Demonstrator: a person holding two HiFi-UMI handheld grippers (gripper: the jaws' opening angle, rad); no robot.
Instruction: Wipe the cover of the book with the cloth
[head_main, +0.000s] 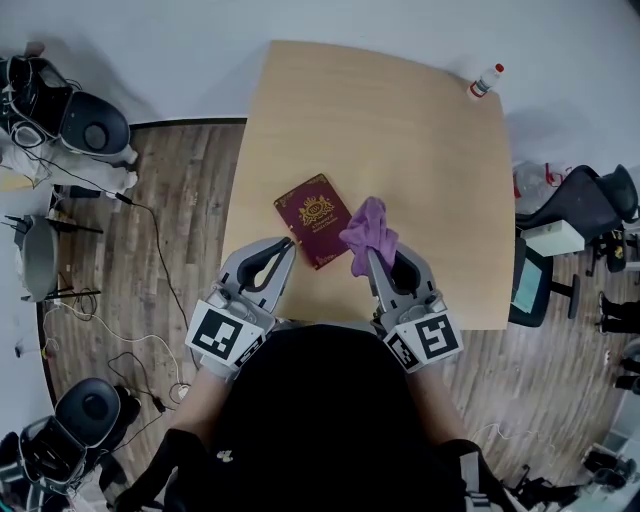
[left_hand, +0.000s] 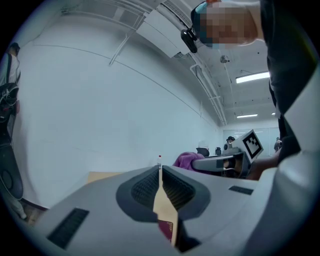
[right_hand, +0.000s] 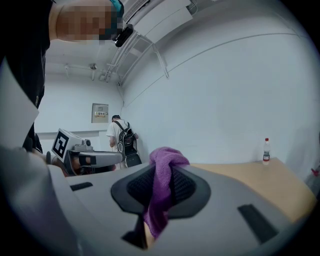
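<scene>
book (head_main: 313, 218) on table (head_main: 400, 130); cloth (head_main: 368, 232) just right of book; bottle (head_main: 485, 82) at far right corner

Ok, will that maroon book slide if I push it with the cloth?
Probably: the book looks thin and light, flat on a smooth table, so it may skid or spin. The cloth droops limp from the right gripper, so it will likely bunch up.

table (head_main: 400, 150): pale wood, smooth, matt | book (head_main: 313, 218): maroon cover, smooth, faint sheen, gilt print | cloth (head_main: 368, 232): purple, soft napped fabric | left gripper (head_main: 290, 243), right gripper (head_main: 368, 255): grey matt plastic
</scene>
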